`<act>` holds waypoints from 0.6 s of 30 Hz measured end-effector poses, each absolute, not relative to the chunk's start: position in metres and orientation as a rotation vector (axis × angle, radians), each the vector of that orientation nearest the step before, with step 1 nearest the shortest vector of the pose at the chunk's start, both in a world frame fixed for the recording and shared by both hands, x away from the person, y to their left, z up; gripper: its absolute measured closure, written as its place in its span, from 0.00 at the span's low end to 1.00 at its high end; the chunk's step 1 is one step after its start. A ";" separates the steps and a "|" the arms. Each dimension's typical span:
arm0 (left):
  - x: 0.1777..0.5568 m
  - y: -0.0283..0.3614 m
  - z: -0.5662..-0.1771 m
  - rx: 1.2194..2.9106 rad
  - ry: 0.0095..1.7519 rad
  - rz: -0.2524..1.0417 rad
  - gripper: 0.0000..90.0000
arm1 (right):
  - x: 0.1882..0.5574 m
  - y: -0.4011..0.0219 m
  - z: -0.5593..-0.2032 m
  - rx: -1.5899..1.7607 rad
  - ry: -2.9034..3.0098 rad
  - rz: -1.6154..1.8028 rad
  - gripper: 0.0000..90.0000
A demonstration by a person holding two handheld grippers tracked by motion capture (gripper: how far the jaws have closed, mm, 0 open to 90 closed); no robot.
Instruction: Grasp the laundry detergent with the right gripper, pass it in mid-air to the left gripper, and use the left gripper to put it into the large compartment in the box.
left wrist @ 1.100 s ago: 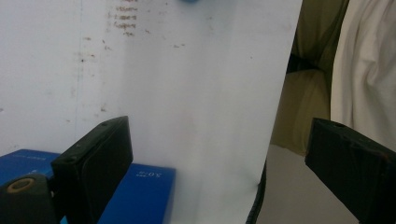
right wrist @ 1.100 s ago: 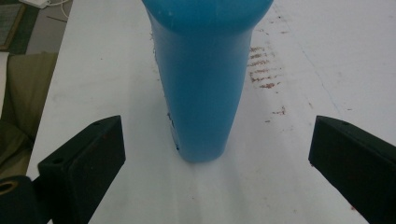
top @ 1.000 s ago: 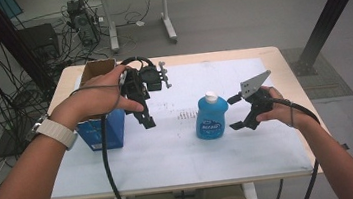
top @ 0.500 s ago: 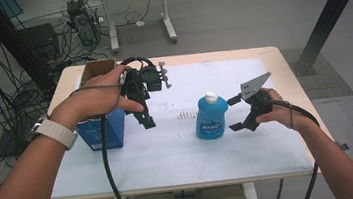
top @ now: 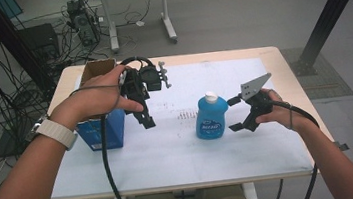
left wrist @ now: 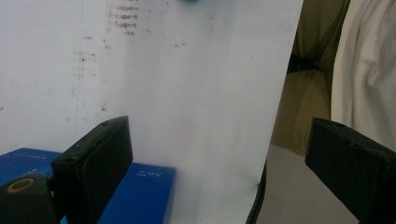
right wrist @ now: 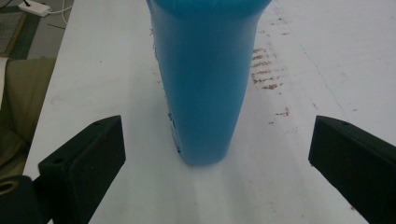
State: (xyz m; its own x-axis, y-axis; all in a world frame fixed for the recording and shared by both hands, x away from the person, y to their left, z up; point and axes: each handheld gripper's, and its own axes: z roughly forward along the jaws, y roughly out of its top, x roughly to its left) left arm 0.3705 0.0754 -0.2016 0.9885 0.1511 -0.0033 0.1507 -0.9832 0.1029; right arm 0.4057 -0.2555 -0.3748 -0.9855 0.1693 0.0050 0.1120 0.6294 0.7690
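Blue box (top: pixel 102 130) — white table (top: pixel 171 155)

A blue plastic bottle (top: pixel 212 118) with a white cap is standing upright on the white table top (top: pixel 170 150), right of its middle. A label is being shown on its front in the high view. In the right gripper view its blue body (right wrist: pixel 205 79) is being seen close up, narrowing toward its base, resting flat

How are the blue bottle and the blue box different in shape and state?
The bottle is rounded with a white cap on; the box is square-edged with open brown flaps. The bottle stands near the table's middle, before the open right gripper; the box stands at the left edge. Both are blue and upright.
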 end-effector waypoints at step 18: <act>0.371 0.076 -0.202 3.030 0.235 0.010 0.09 | 0.405 -0.256 -0.376 0.239 2.765 1.311 0.04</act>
State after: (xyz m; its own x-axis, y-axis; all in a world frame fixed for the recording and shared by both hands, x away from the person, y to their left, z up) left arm 0.3708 0.0761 -0.2018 0.9880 0.1544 -0.0014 0.1538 -0.9828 0.1027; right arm 0.4050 -0.2556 -0.3760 -0.9853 0.1710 0.0012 0.1092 0.6237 0.7740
